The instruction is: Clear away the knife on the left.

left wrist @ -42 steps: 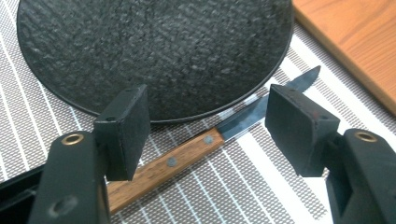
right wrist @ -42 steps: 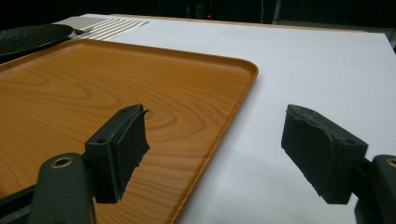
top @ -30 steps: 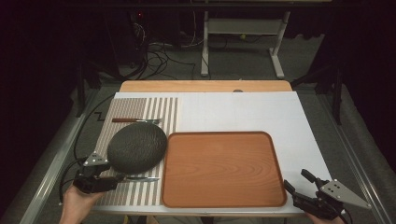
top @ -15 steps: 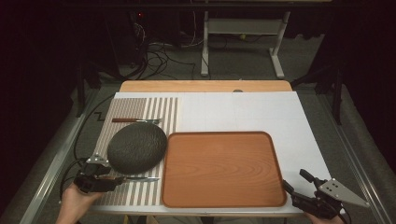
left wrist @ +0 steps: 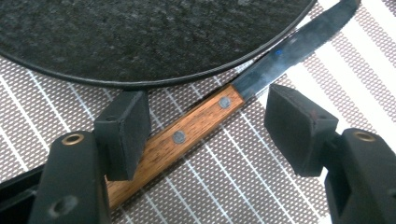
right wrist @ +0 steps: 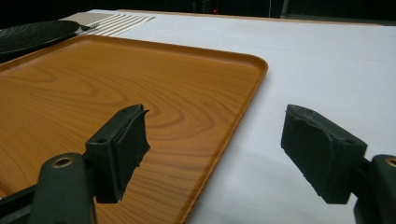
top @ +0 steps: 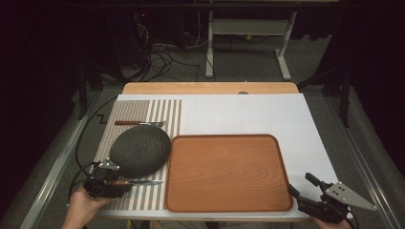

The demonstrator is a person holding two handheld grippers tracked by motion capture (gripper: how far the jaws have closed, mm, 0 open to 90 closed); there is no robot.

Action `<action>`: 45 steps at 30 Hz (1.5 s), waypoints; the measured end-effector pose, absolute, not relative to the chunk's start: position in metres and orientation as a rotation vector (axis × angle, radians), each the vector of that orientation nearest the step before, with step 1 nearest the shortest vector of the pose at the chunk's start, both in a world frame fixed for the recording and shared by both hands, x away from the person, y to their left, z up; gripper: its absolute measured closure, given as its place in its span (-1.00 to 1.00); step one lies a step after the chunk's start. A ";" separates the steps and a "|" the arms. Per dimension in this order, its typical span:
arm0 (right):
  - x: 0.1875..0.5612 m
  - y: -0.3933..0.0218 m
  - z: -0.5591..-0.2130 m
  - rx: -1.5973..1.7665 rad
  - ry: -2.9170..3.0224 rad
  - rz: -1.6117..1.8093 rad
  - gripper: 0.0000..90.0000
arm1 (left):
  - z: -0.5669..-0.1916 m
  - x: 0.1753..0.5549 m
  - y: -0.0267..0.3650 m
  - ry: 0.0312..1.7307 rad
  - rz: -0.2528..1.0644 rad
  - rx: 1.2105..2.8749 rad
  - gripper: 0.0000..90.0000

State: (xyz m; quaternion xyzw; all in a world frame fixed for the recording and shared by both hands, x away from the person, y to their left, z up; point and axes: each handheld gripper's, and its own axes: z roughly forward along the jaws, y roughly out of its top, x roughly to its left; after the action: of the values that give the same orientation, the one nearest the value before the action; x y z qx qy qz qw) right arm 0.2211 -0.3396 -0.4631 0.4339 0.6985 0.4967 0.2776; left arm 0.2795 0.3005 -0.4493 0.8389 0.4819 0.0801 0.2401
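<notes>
The step in hand looked like picking up the knife point(left wrist: 196, 123): in the left gripper view the left tongs point(left wrist: 208, 128) stood open, one jaw on each side of the wooden handle, neither pad clearly pressing it. The knife lay flat on the striped mat point(left wrist: 261, 186), running from the lower left of that frame to the upper right, its blade passing just beside the rim of the dark plate point(left wrist: 140, 37), perhaps slightly under it; I could not tell which. In the high view the same knife point(top: 136, 182) sat at the lower left of the frame, below the plate point(top: 140, 150) and left of the tray point(top: 228, 172), with the left tongs point(top: 107, 183) over its handle end. The right tongs point(top: 300, 191) waited open at the lower right, over the white surface point(top: 248, 112) just off the tray's near corner, holding nothing; in the right gripper view the tray point(right wrist: 116, 88) lay bare. A second knife point(top: 138, 123) lay higher on the mat. The next move probably called for closing squarely on the handle, then lifting without dragging the blade against the plate.
</notes>
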 end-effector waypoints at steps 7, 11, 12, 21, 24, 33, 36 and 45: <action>0.222 -0.339 -0.463 1.160 1.886 1.334 -0.48 | -0.453 0.281 0.293 1.300 0.185 2.343 -0.37; 0.222 -0.339 -0.463 1.156 1.888 1.337 -0.46 | -0.454 0.282 0.288 1.284 0.168 2.357 -0.37; 0.222 -0.339 -0.463 1.158 1.888 1.341 -0.46 | -0.454 0.282 0.286 1.279 0.178 2.366 -0.37; 0.223 -0.338 -0.464 1.157 1.904 1.342 -0.45 | -0.453 0.279 0.274 1.259 0.201 2.451 -0.09; 0.223 -0.337 -0.464 1.156 1.914 1.338 -0.45 | -0.453 0.279 0.273 1.260 0.203 2.451 0.00; 0.223 -0.336 -0.464 1.153 1.926 1.335 -0.44 | -0.454 0.277 0.276 1.240 0.225 2.430 0.31; 0.223 -0.336 -0.464 1.151 1.927 1.332 -0.44 | -0.454 0.275 0.276 1.224 0.230 2.423 0.32; 0.224 -0.336 -0.465 1.153 1.932 1.324 -0.44 | -0.453 0.273 0.273 1.186 0.226 2.441 0.60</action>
State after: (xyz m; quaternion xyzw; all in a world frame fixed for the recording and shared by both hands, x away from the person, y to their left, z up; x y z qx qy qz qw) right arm 0.2236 -0.3361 -0.4649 0.4262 0.7142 0.4894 0.2622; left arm 0.2727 0.2731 -0.4530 0.8768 0.4259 0.0811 0.2078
